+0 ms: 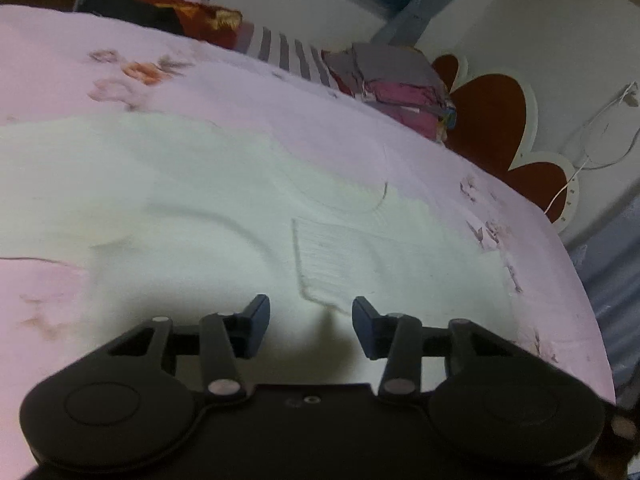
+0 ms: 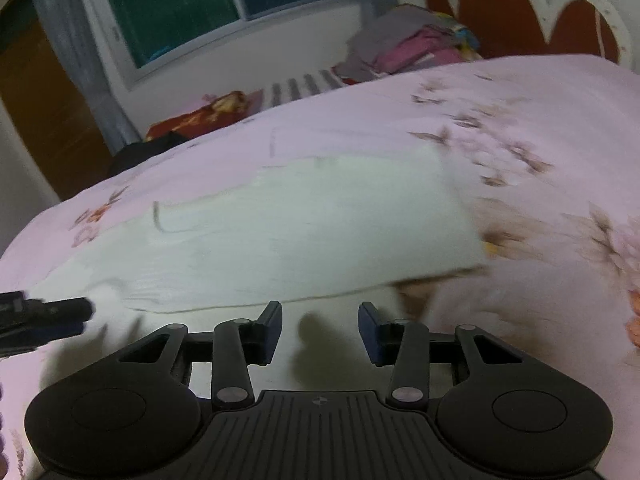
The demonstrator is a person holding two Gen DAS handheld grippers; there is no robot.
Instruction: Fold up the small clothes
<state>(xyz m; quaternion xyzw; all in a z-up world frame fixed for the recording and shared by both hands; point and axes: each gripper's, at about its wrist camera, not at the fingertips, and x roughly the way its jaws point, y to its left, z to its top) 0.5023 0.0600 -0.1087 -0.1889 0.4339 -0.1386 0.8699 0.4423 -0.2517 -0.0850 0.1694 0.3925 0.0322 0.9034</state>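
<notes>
We see a pink floral bedspread with a white garment spread flat across its near middle. A folded clothes stack sits far right. Our left gripper and right gripper, 2 tongs, hover half-open above the garment, gripping nothing.

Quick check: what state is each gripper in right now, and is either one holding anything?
Left gripper: open, nothing between the jaws, over the white garment.
Right gripper: open, holding nothing.
</notes>
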